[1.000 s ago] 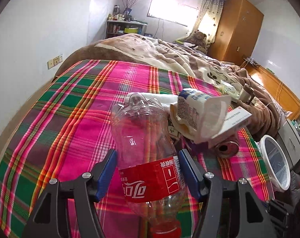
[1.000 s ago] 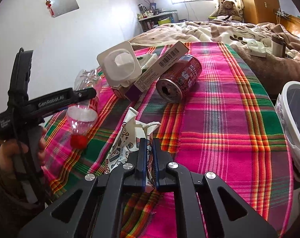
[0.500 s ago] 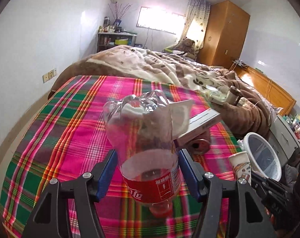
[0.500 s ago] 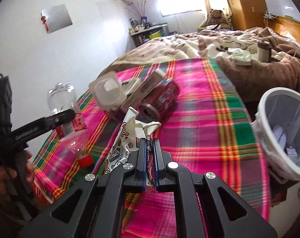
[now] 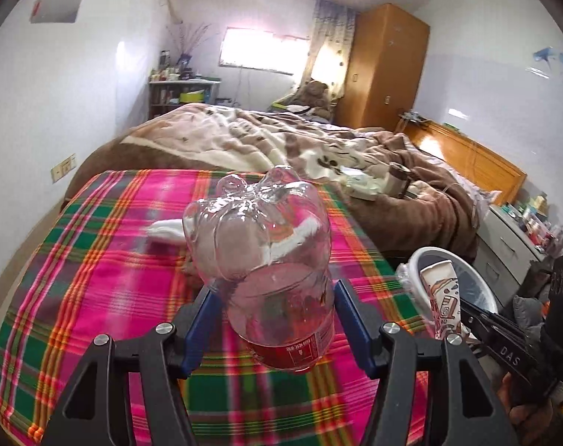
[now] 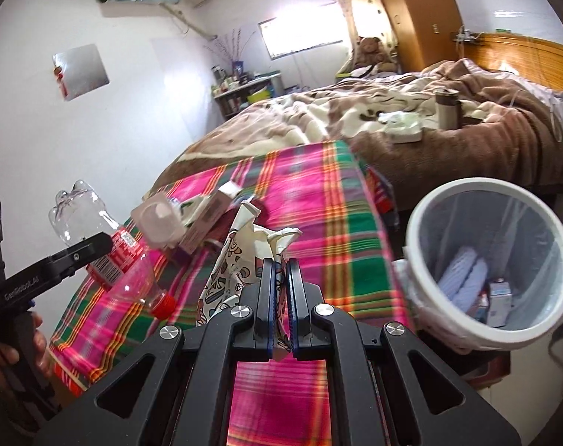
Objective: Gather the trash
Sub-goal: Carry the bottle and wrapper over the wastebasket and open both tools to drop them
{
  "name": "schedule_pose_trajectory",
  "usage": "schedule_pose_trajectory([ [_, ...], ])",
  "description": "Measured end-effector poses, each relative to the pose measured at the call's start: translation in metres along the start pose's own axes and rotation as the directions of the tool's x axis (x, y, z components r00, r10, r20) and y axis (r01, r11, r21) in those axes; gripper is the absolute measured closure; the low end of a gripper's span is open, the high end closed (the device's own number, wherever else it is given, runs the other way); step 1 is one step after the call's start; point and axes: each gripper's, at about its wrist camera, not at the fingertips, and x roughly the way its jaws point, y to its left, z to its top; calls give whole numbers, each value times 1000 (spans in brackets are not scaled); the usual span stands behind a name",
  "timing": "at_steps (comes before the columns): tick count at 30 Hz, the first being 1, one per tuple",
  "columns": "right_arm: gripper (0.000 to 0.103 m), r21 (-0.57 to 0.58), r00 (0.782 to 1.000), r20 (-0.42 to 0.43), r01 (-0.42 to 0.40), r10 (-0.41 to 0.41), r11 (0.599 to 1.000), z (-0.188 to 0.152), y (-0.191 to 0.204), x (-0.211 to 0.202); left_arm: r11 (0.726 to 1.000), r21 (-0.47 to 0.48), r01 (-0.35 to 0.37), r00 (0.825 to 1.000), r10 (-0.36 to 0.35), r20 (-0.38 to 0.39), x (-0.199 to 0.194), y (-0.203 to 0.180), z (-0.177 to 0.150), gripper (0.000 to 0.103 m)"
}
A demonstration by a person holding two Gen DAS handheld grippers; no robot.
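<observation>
L gripper (image 5: 274, 329): jaws set mid-width, blue pads pressed on both sides of a clear plastic cola bottle (image 5: 261, 260); bottle held off the plaid cloth, base pointing away from cam, red label + red cap toward the handle.
L gripper, R-wrist view (image 6: 92, 247): at far left edge, a hand (image 6: 10, 349) on the grip; bottle (image 6: 106, 249) tilted, cap end down.
Plaid cloth (image 5: 106, 260): pink/green/orange, covers the desk; brown-and-cream bed blanket (image 5: 244, 141) behind it.
Trash left on desk: white square plastic lid (image 6: 155, 225), small cardboard box w/ barcode (image 6: 207, 219) leaning beside it, touching. Both blurred.
R gripper (image 6: 279, 297): jaws nearly together, pinching a crumpled printed paper cup (image 6: 240, 256); cup raised above the cloth.
Same cup, L-wrist view (image 5: 443, 297): seen in front of the bin rim, R gripper (image 5: 463, 319) arm dark at lower right.
Waste bin (image 6: 430, 200): white rim, clear liner bag, stands on the floor just beside the desk's right edge; some paper + small cartons lie inside.
Far right: wooden headboard (image 6: 530, 52), steel tumbler (image 6: 447, 107) on the blanket.
</observation>
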Motion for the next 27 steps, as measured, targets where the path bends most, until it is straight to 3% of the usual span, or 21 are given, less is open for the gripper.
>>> schedule_pose_trajectory([
  [15,97,47,990,71,123,-126,991,16,-59,-34,982,113,152,988,-152,-11,27,-96,16,40],
  [27,97,87,960,64,266,-272,960,28,-115,-52,938,191,291,957,-284,-62,69,-184,24,40],
])
